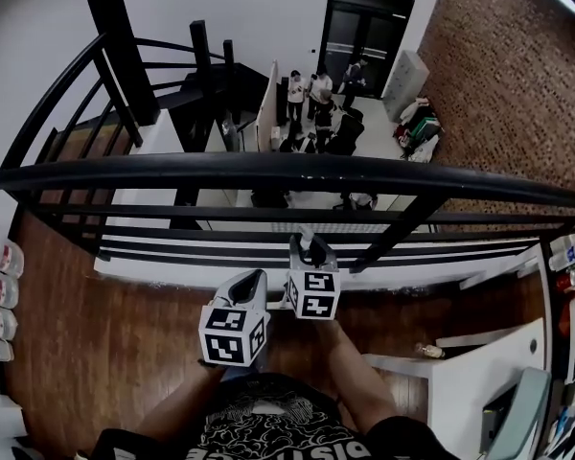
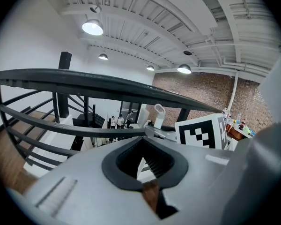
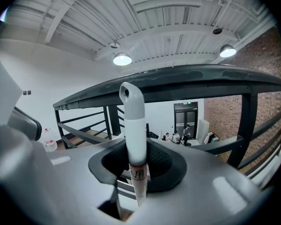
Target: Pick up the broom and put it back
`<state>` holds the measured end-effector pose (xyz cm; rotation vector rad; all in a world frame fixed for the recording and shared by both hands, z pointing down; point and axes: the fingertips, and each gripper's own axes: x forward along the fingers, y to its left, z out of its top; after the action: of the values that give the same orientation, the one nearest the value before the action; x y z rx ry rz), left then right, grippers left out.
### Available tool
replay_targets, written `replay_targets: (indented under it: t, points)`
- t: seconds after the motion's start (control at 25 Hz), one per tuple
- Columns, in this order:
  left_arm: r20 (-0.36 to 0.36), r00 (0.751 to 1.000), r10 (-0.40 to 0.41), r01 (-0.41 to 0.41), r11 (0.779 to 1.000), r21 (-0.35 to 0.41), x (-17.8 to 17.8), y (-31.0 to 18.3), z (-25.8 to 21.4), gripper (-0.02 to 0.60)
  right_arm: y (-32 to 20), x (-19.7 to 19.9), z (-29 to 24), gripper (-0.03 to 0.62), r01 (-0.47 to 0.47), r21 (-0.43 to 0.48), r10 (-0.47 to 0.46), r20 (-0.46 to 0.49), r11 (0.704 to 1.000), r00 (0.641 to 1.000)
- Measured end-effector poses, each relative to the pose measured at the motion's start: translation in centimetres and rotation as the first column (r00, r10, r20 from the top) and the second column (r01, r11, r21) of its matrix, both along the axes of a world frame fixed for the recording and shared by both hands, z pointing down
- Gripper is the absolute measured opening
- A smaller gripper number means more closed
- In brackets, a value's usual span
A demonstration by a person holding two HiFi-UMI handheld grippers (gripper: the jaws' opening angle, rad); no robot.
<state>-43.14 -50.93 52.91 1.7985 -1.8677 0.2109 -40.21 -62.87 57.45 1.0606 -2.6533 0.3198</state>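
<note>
My right gripper (image 3: 138, 172) is shut on the broom's white handle (image 3: 133, 125), which stands upright through its jaws; the rounded top with a hanging hole rises above them. The broom's head is hidden. In the head view the right gripper (image 1: 311, 250) is close to the black railing, and the handle's tip (image 1: 307, 235) pokes out in front of it. The left gripper (image 1: 252, 281) hangs just left of it and slightly nearer me. Its jaws meet with nothing between them (image 2: 145, 165). From the left gripper view the handle's top (image 2: 158, 114) shows beside the right gripper's marker cube (image 2: 201, 130).
A black metal railing (image 1: 287, 172) with several horizontal bars runs right in front of both grippers, over a drop to a lower floor where people stand (image 1: 316, 94). Brown wooden floor (image 1: 105, 343) lies underfoot. Bottles (image 1: 0, 286) line the left edge, and a white desk (image 1: 479, 372) stands at the right.
</note>
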Motion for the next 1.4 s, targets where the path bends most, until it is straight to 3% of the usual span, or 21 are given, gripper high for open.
replay_targets:
  t: [1.4]
  points:
    - [-0.029, 0.998, -0.05, 0.05, 0.998, -0.025, -4.3, -2.0, 1.6, 0.005, -7.1, -4.5, 1.0, 0.078, -0.002, 0.014, 0.002, -0.054, 1.0, 0.999]
